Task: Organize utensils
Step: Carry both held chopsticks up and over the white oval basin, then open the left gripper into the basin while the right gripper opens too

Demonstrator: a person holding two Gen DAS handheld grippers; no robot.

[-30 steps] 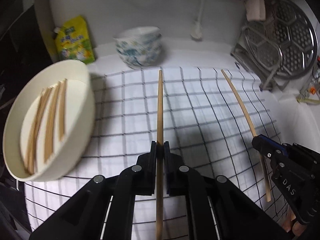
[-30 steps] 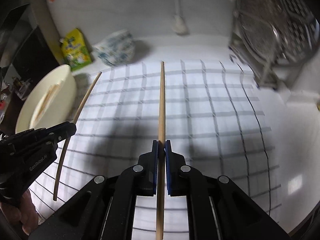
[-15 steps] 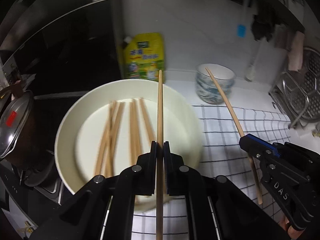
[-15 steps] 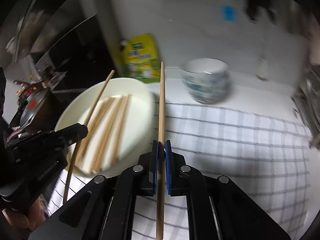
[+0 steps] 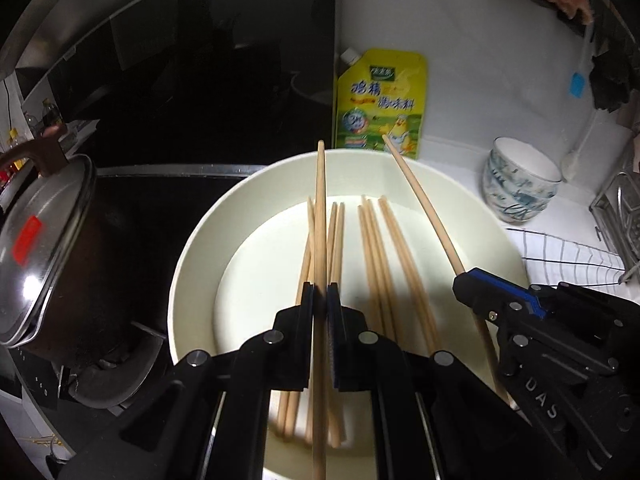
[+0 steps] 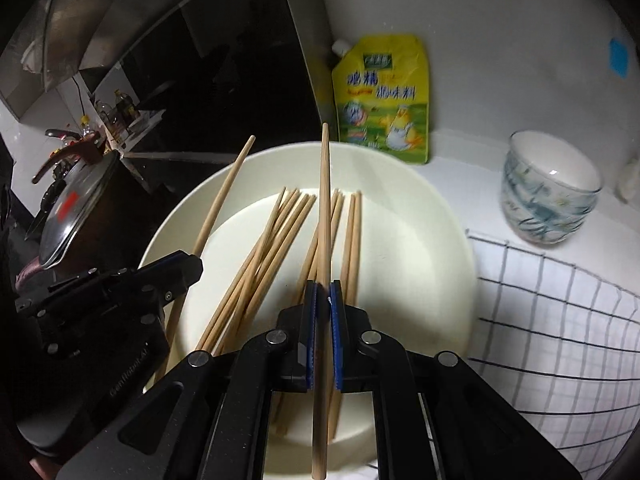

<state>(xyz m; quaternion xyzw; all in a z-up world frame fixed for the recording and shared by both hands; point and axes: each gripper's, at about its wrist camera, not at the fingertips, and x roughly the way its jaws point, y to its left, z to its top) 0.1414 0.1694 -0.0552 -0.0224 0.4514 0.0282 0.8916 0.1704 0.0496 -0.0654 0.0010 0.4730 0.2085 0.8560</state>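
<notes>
Both my tongs, left gripper (image 5: 320, 296) and right gripper (image 6: 323, 296), are each clamped tight on a chopstick (image 5: 320, 208) over the cream bowl (image 5: 192, 248).

left gripper (image 5: 320, 300) clamps chopstick (image 5: 320, 208) over plate (image 5: 192, 264)

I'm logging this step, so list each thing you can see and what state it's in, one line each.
Left gripper: shut on a chopstick, over the plate.
Right gripper: shut on a chopstick, over the plate.
Plate: upright, loose chopsticks lying in it.
Bowl: upright beside the plate; contents not visible.
Pouch: standing against the wall, cap on.
Pot: lid on.
Cloth: spread flat.
</notes>
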